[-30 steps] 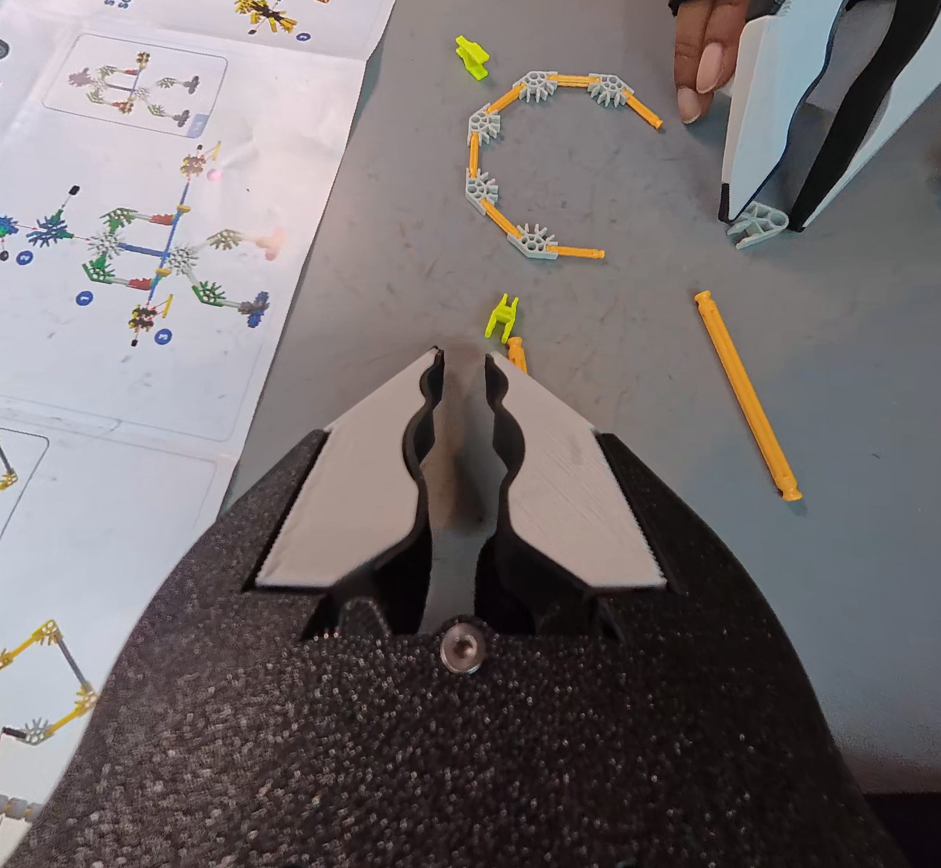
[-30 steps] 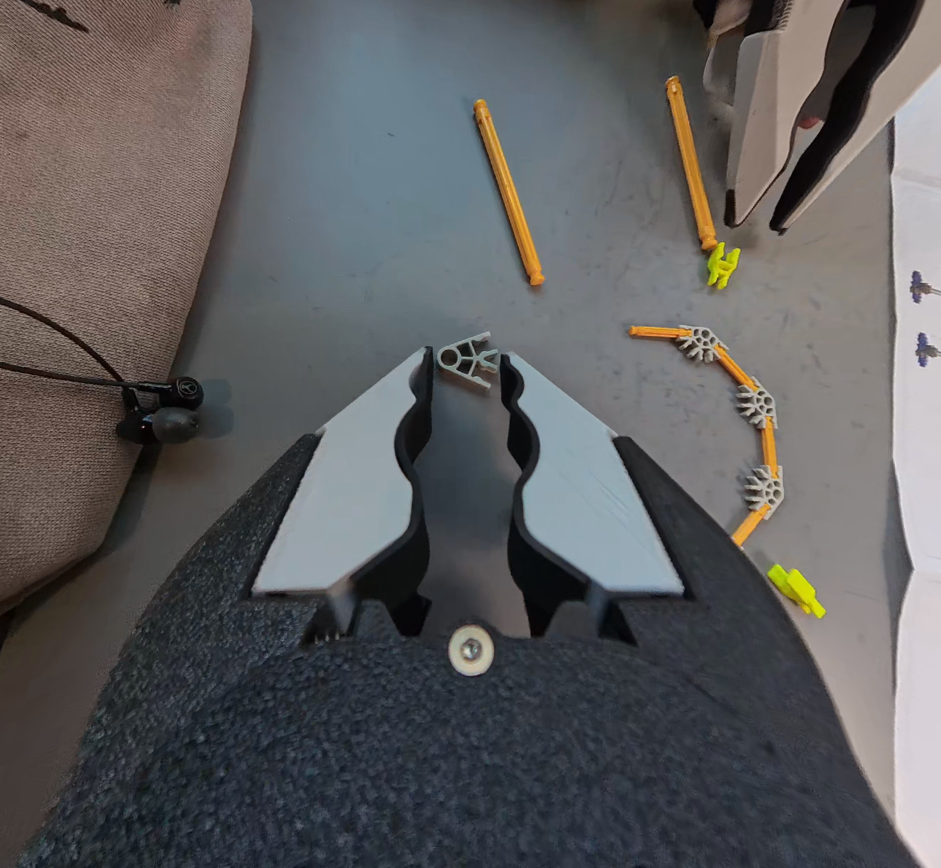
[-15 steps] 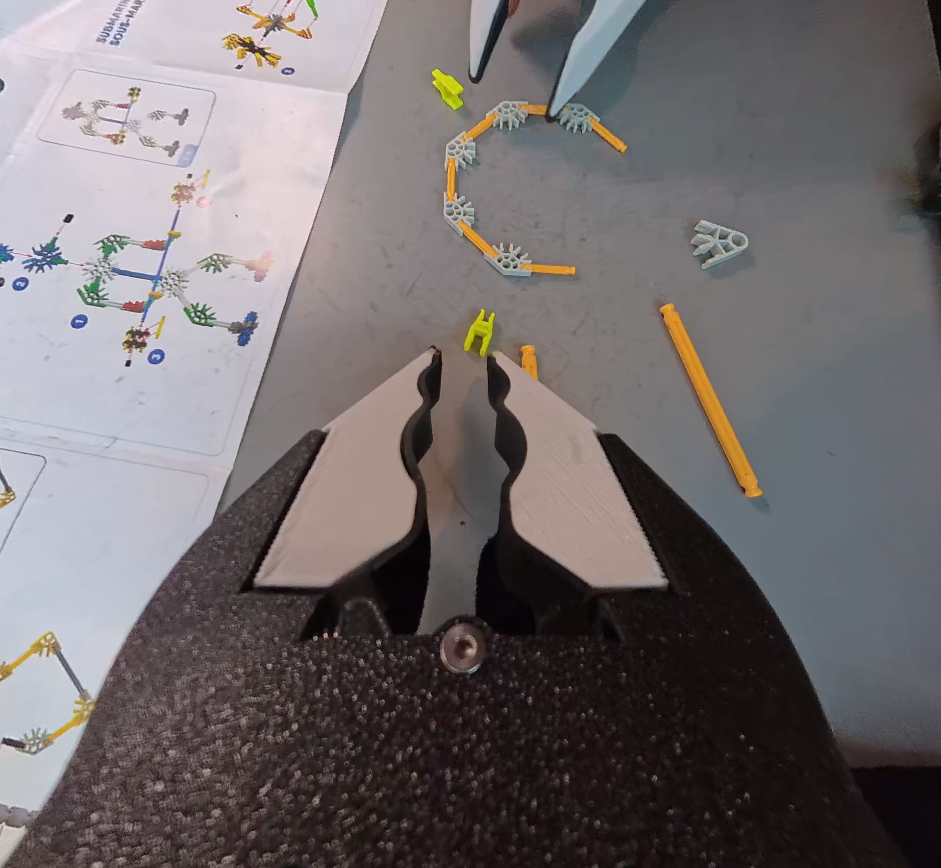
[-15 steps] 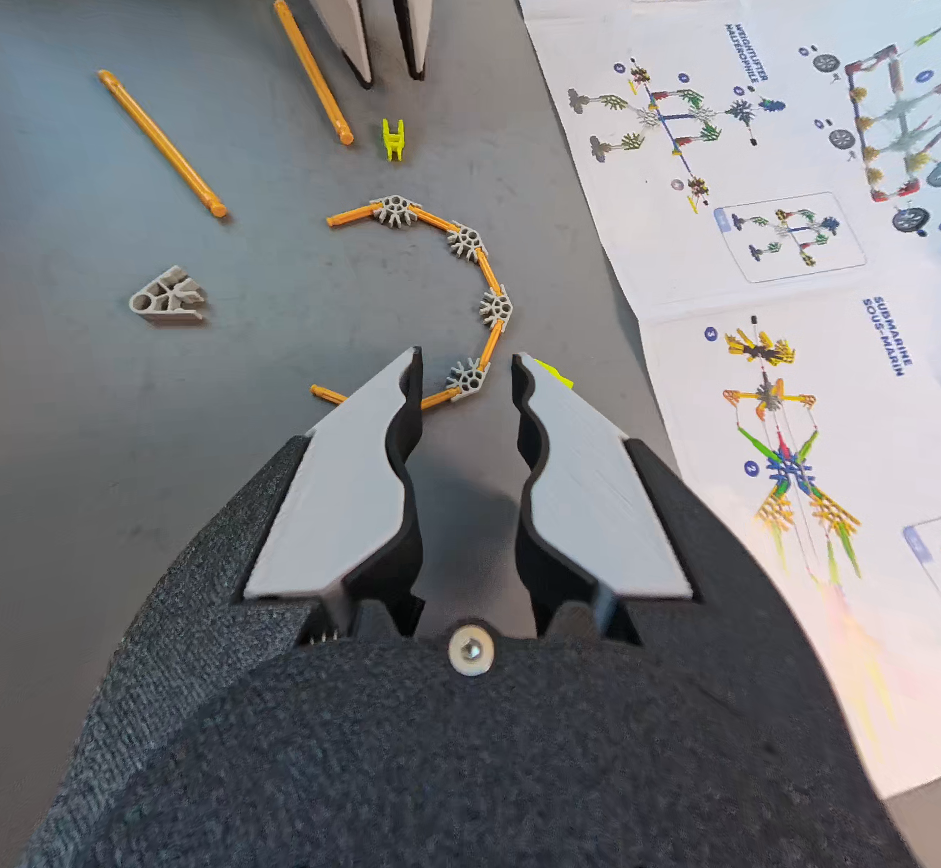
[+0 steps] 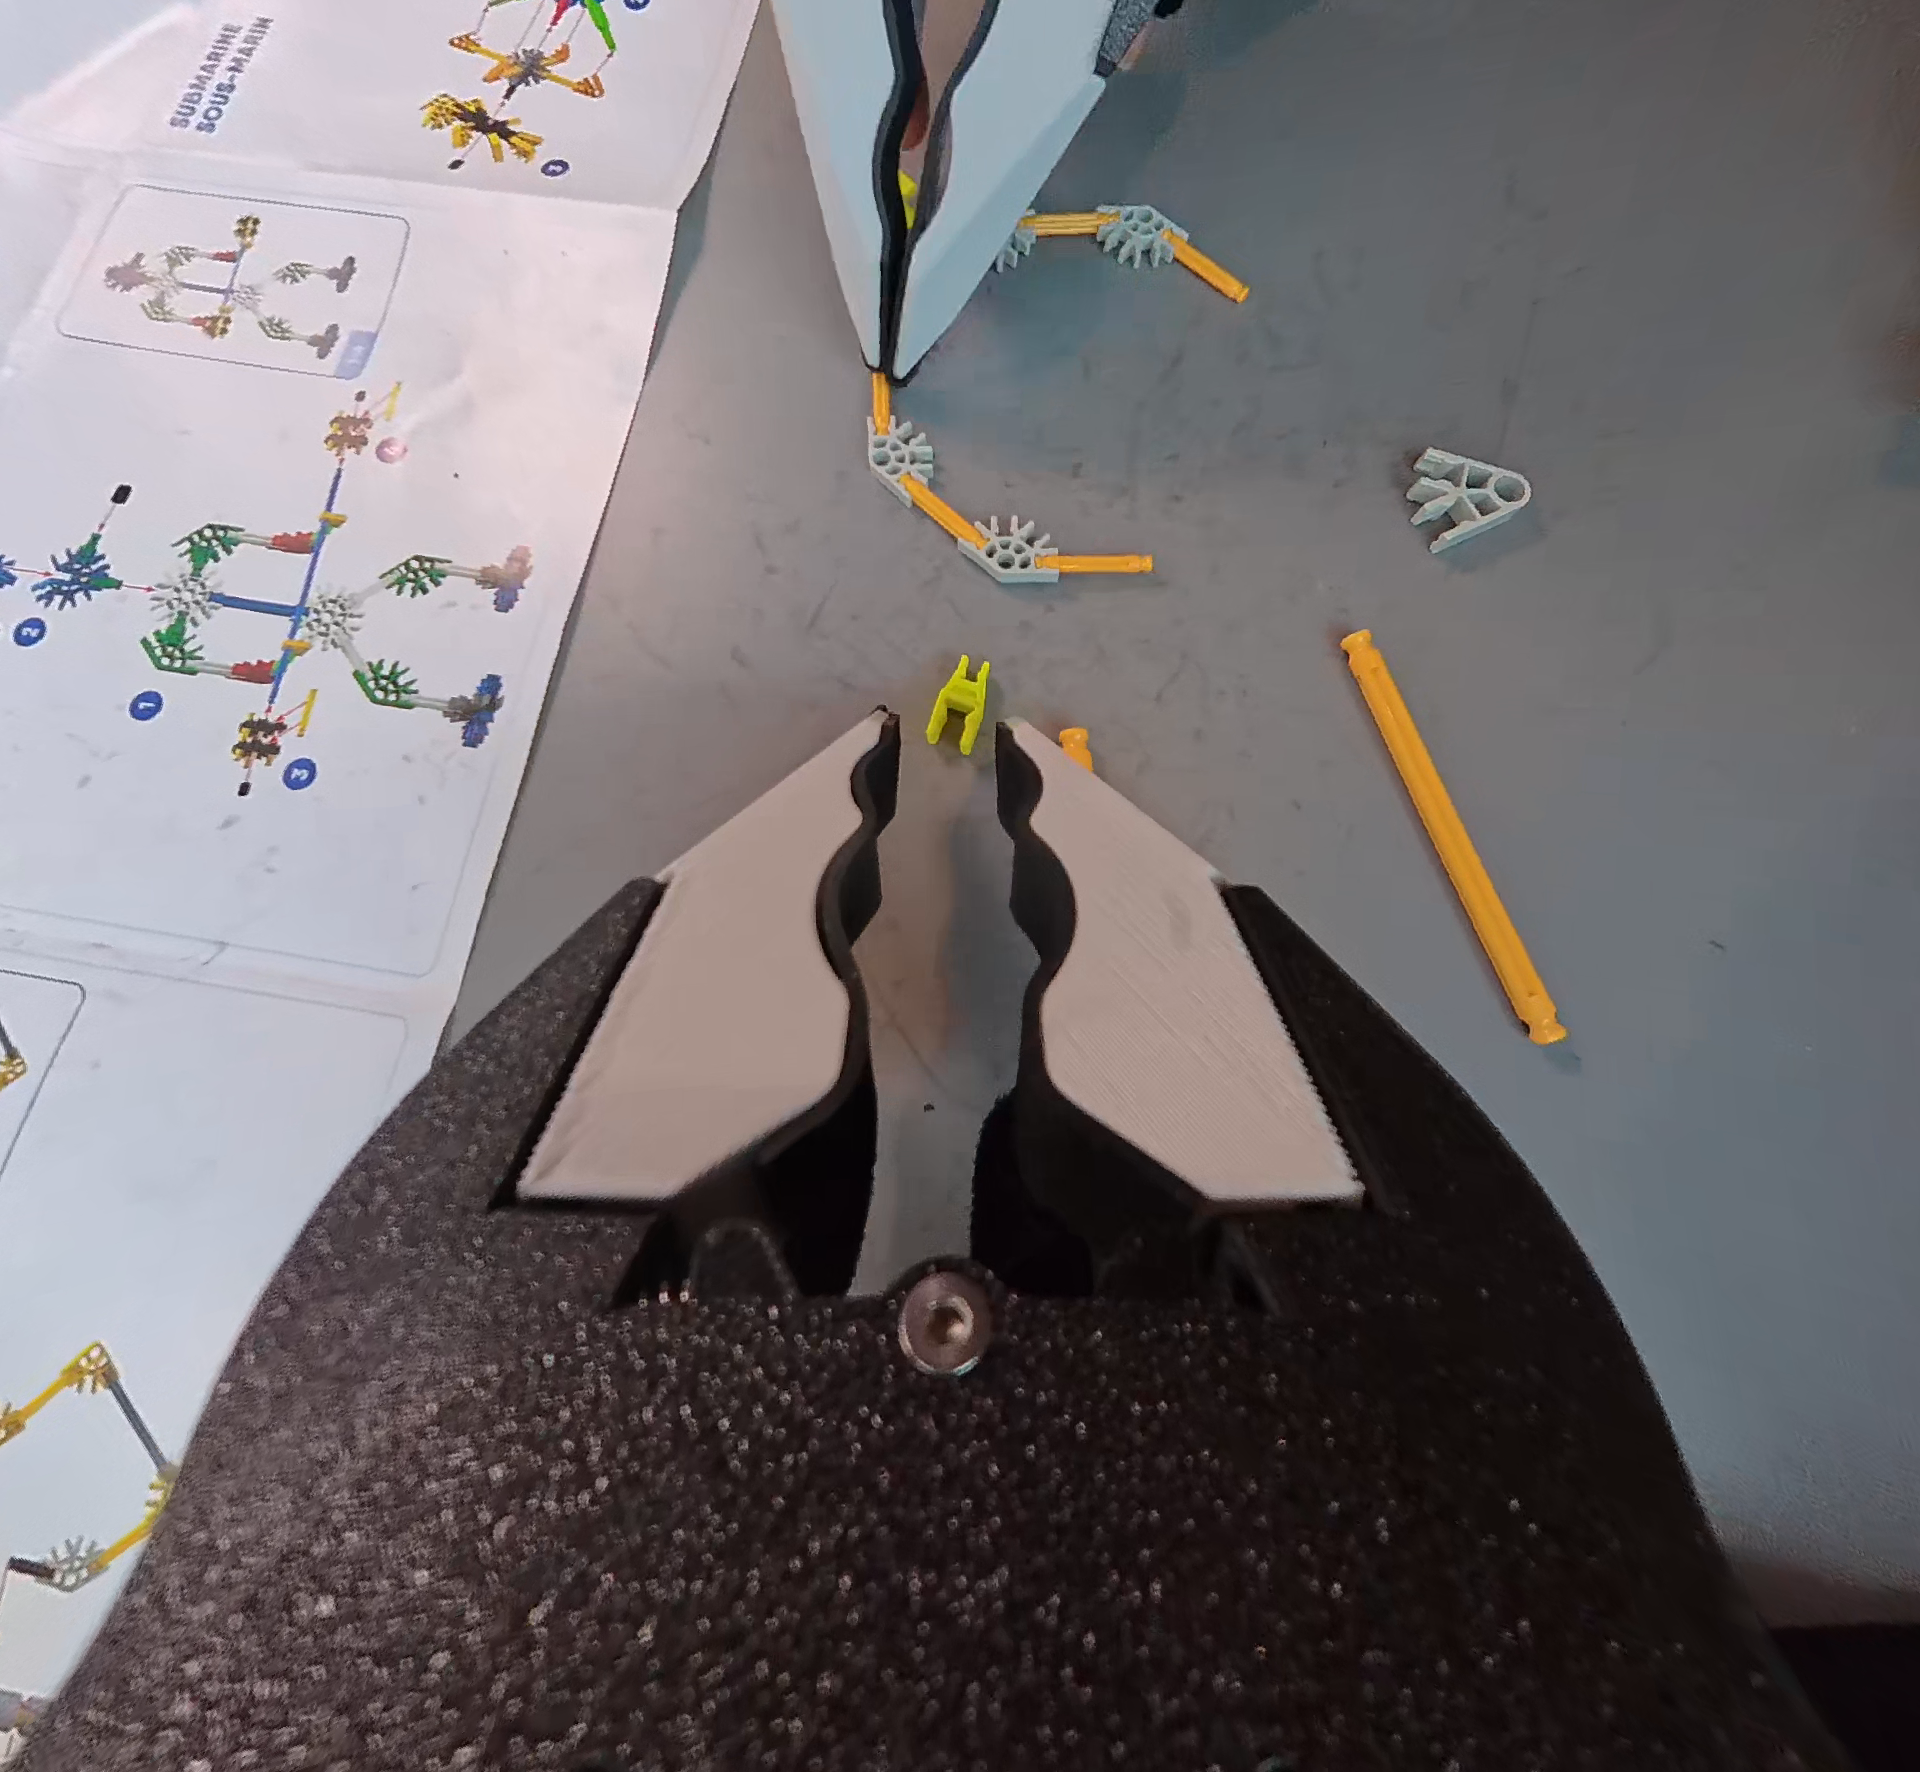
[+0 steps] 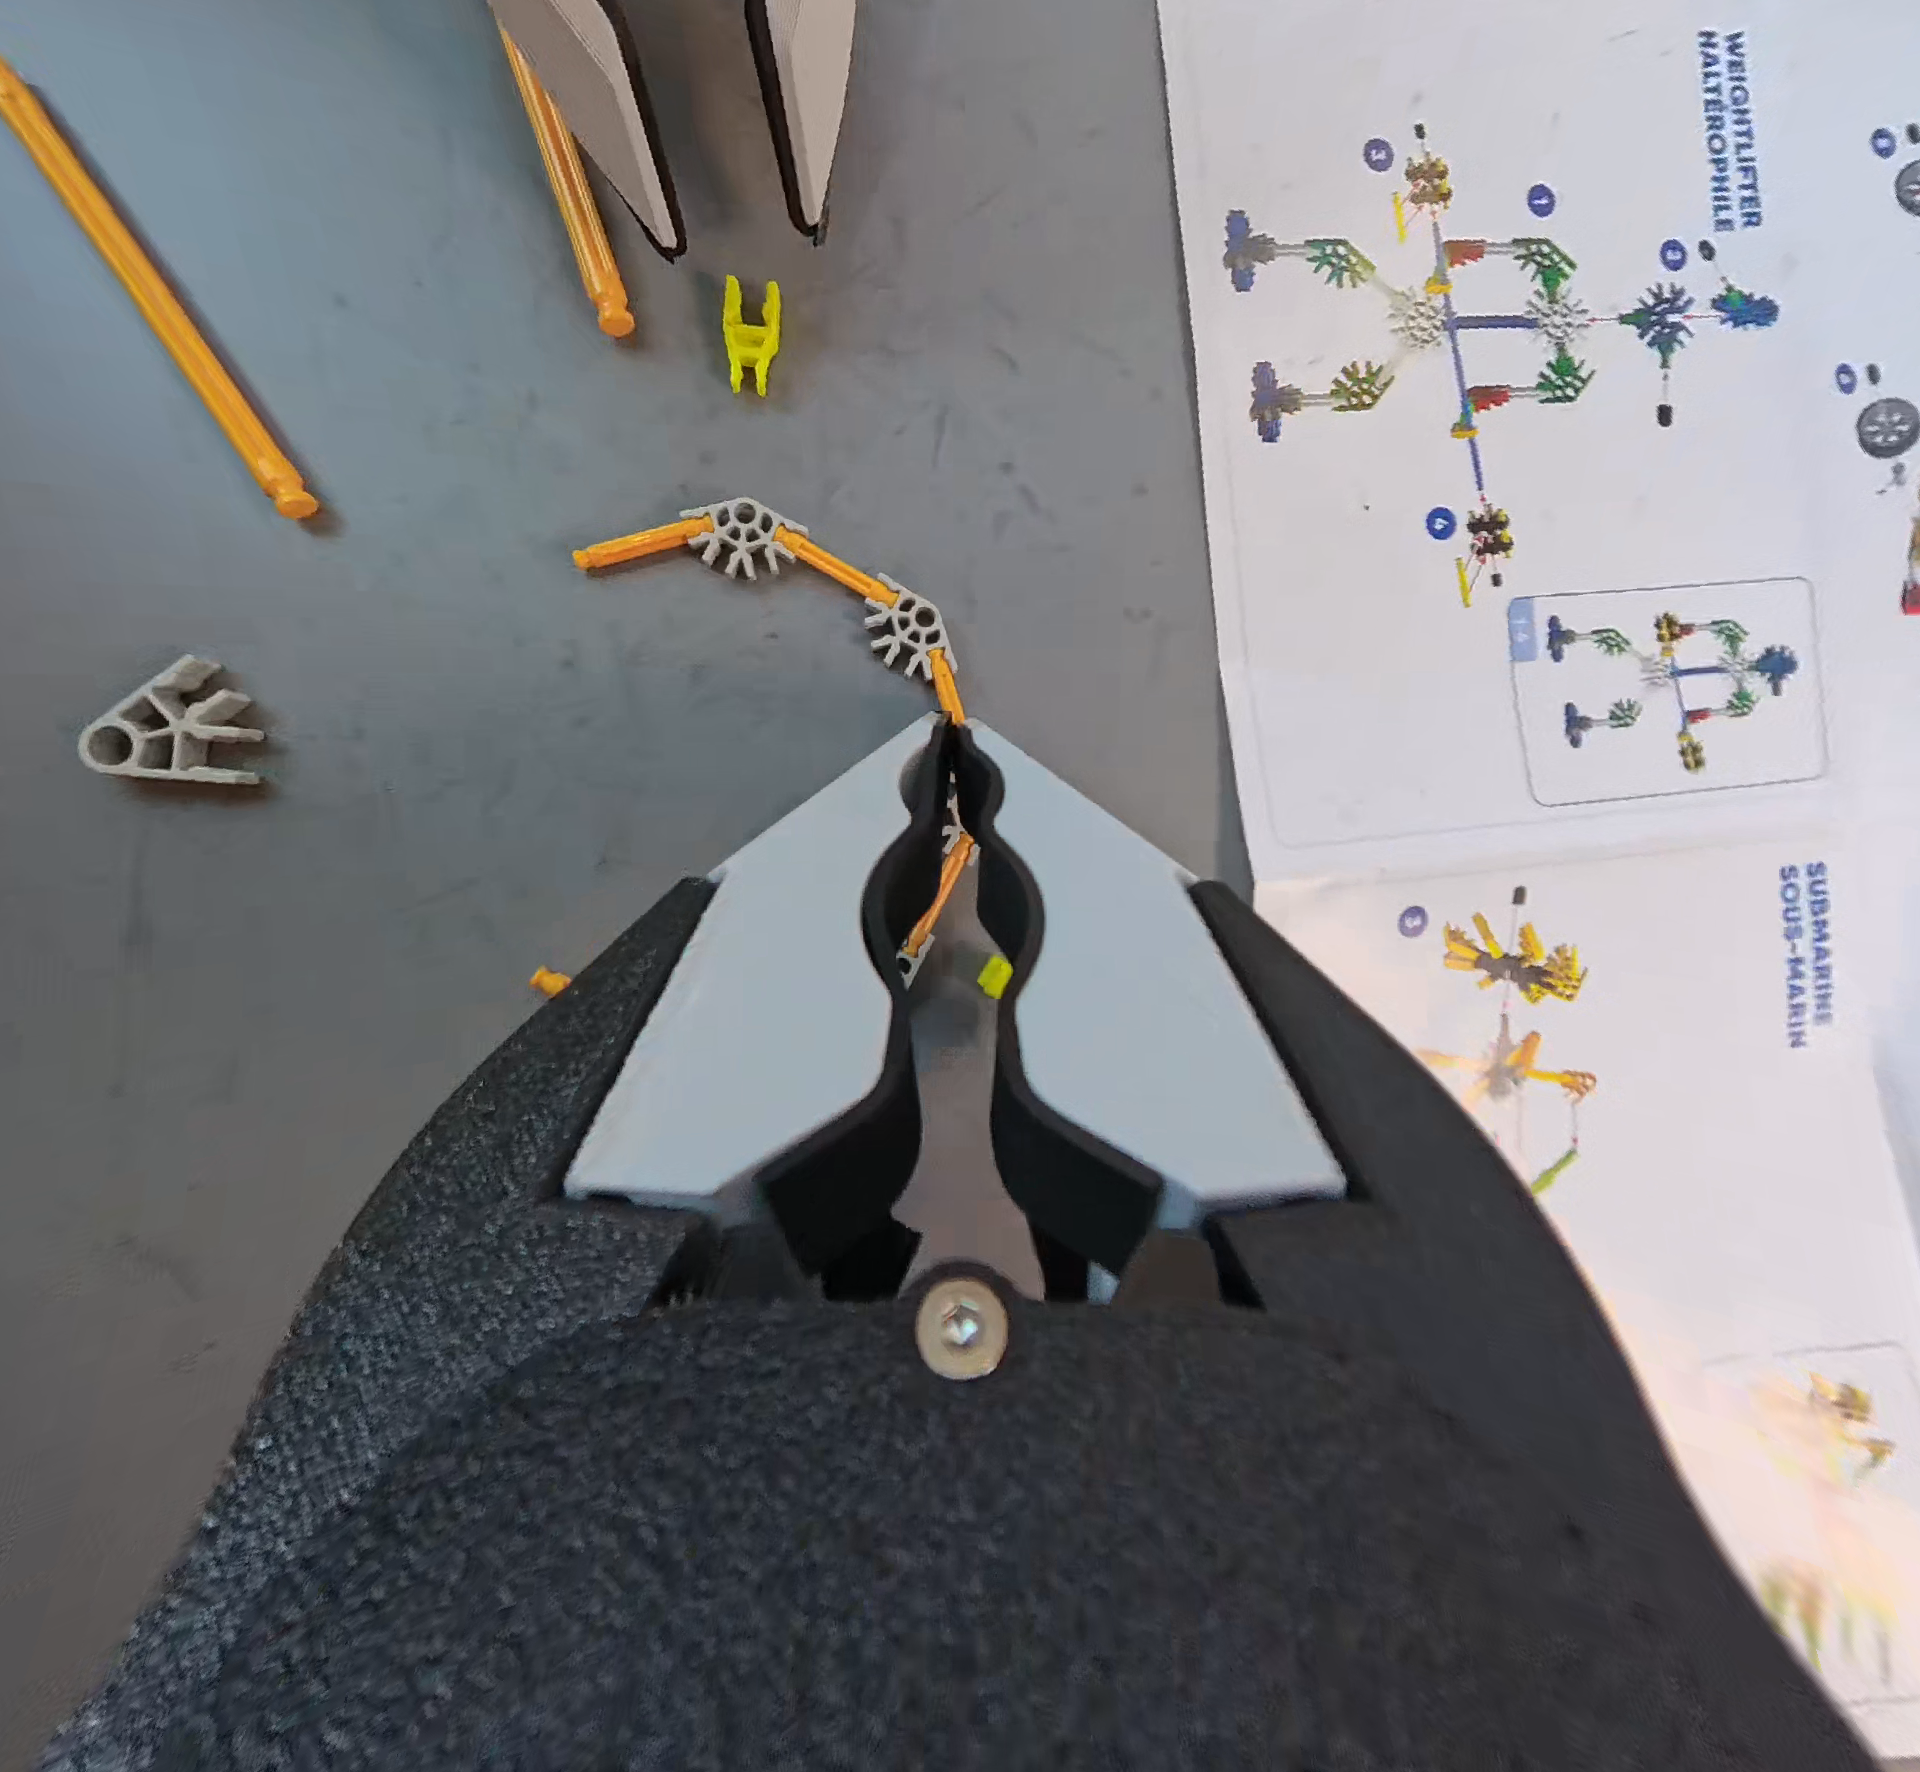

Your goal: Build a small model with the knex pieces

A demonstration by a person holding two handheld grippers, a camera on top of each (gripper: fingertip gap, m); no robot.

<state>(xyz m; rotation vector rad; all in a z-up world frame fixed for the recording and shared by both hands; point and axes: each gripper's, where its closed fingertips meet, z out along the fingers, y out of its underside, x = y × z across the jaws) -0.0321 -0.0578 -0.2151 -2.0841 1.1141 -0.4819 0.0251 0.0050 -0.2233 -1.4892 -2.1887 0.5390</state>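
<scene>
A curved chain of grey toothed connectors and short orange rods lies on the grey table. My right gripper is shut on the chain at one of its orange rods, about mid-chain; part of the chain is hidden under its jaws. It shows from the front in the left wrist view. My left gripper is open and empty, just short of a small yellow-green clip. The clip and the left gripper also show in the right wrist view.
A loose grey wedge-shaped connector and a long orange rod lie to the right. A second orange rod lies partly under the left gripper. A paper instruction sheet covers the table's left side. Another yellow-green clip sits under the right gripper. One gripper's finger ends stand about 9 cm off the other's.
The right gripper let go of the grey wedge connector, swung over to the chain, and closed on one of its rods. The left gripper opened slightly and barely moved.
</scene>
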